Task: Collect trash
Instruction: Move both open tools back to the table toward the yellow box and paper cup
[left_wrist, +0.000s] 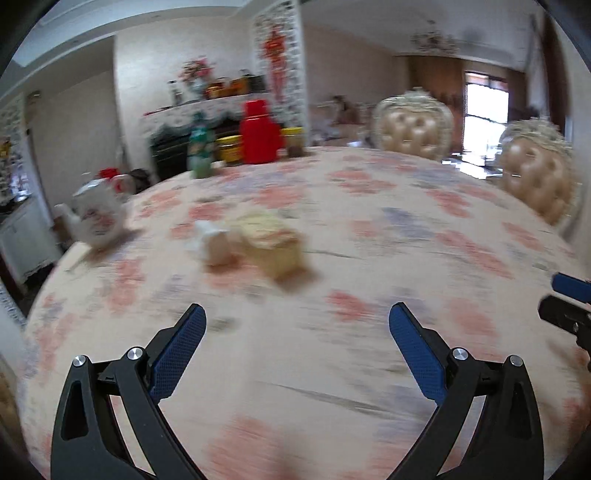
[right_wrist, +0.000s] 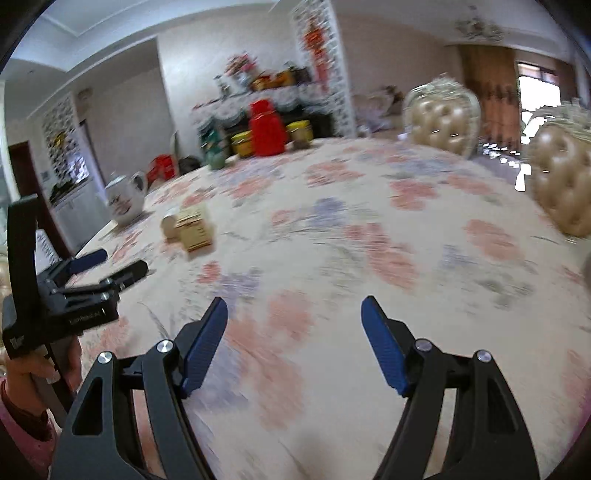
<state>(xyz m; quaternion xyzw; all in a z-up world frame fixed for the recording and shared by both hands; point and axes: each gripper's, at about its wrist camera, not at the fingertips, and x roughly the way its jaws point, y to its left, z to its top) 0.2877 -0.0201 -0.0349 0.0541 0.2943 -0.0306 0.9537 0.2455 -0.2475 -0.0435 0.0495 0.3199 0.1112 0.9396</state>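
Blur smeared the left wrist view, and that was the main risk: both rigs appeared to be in quick travel, so a grab made at such pace could miss the trash or knock it across the cloth. The crumpled yellowish wrapper (left_wrist: 271, 242) lay on the floral worktop (left_wrist: 369, 229) with a pale wad (left_wrist: 214, 243) touching its left side, both well ahead of the left gripper (left_wrist: 297, 332). A white teapot (left_wrist: 98, 218) stood near them at the worktop's left edge; a wide or hasty reach might clip it and send it over the rim. The left fingers (left_wrist: 181, 354) stood wide apart with nothing between them, pitched down toward the cloth. At the right edge the tips of the right gripper (left_wrist: 565, 299) showed, level with the left.

From the right wrist view the trash read more as a small tan box (right_wrist: 194, 230) with a pale round piece (right_wrist: 170, 225) against it, far off to the left, so the right gripper (right_wrist: 293, 334) pointed past it at bare cloth and would need to swing left. Its fingers (right_wrist: 384, 354) stood apart, empty, angled downward. The left gripper (right_wrist: 107, 267) hovered beside, gripped by a hand (right_wrist: 40, 373) in a pink sleeve (right_wrist: 22, 435).
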